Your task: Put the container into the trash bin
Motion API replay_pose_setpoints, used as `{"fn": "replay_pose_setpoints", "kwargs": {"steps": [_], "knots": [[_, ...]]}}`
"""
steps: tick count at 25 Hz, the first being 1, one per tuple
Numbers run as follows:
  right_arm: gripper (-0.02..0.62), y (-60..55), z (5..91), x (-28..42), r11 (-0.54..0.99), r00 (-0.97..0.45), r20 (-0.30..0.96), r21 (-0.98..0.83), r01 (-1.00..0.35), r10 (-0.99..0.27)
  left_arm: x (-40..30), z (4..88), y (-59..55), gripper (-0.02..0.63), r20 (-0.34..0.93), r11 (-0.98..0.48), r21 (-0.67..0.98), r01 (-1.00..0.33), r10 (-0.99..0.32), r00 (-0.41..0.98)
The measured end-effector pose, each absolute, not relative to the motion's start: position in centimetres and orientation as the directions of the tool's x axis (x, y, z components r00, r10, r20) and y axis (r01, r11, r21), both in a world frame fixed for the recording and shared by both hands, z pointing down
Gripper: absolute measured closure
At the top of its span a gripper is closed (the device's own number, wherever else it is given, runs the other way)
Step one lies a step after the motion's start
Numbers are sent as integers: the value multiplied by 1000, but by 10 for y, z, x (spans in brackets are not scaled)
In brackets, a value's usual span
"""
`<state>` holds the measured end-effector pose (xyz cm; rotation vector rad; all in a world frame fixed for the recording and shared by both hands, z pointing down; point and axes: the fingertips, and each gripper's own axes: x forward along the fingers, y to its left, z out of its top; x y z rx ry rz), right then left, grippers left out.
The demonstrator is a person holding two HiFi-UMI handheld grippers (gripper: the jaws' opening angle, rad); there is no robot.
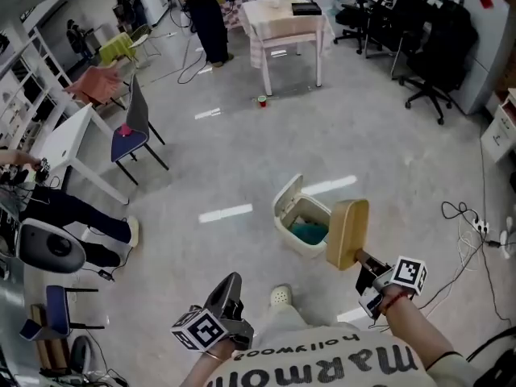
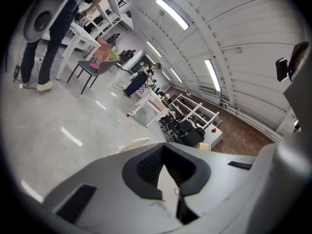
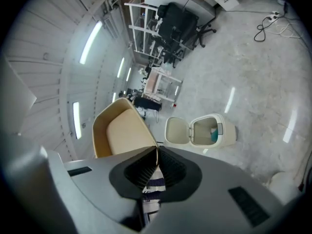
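Note:
The container (image 1: 347, 233) is a tan, shallow, rounded tray held on edge above the floor, just right of the trash bin (image 1: 302, 220). My right gripper (image 1: 360, 258) is shut on its lower rim; in the right gripper view the jaws pinch the container's (image 3: 122, 133) edge. The cream bin (image 3: 212, 133) stands on the floor with its lid (image 1: 287, 194) swung open and something teal inside. My left gripper (image 1: 230, 287) hangs low at the left, away from the bin. Its jaws (image 2: 165, 164) are shut with nothing between them.
A white table (image 1: 286, 21) stands far ahead, with a small red cup (image 1: 262, 101) on the floor before it. Black office chairs (image 1: 435, 63) fill the back right. Cables (image 1: 469, 220) trail at the right. A blue-seated chair (image 1: 131, 134) and a seated person (image 1: 76, 216) are left.

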<state>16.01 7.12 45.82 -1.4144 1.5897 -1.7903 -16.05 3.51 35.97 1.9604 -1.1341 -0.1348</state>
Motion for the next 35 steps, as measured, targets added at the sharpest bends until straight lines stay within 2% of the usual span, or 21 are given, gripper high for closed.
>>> {"fn": "replay_pose_setpoints", "kwargs": {"steps": [5, 11, 14, 18, 21, 24, 27, 30, 32, 35], "knots": [[577, 28, 458, 149, -299, -374, 396, -909, -292, -838, -171, 360, -32, 613, 315, -282, 699, -657, -704, 637], [577, -1, 459, 145, -335, -295, 411, -901, -276, -862, -164, 361, -86, 614, 305, -352, 702, -619, -637, 708], [577, -15, 461, 138, -292, -292, 365, -919, -265, -884, -160, 363, -104, 614, 303, -388, 698, -602, -603, 738], [577, -23, 464, 135, -306, -276, 379, -912, -274, -883, -153, 368, -120, 612, 328, -439, 654, -616, -569, 754], [577, -19, 470, 139, -378, -251, 447, -883, -280, -859, -137, 374, -119, 612, 324, -503, 635, -587, -516, 793], [577, -24, 481, 142, -387, -249, 453, -881, -271, -856, -119, 382, -117, 614, 312, -531, 660, -530, -448, 838], [577, -35, 496, 143, -374, -279, 443, -888, -268, -852, -110, 396, -119, 614, 345, -531, 659, -532, -415, 842], [577, -43, 508, 155, -383, -317, 476, -868, -315, -820, -92, 403, -118, 614, 310, -515, 719, -467, -365, 878], [577, -56, 511, 168, -352, -355, 475, -865, -358, -806, -80, 402, -123, 614, 286, -501, 736, -454, -378, 881], [577, -77, 515, 191, -331, -395, 498, -845, -419, -772, -70, 404, -136, 614, 309, -475, 692, -544, -486, 817]]}}
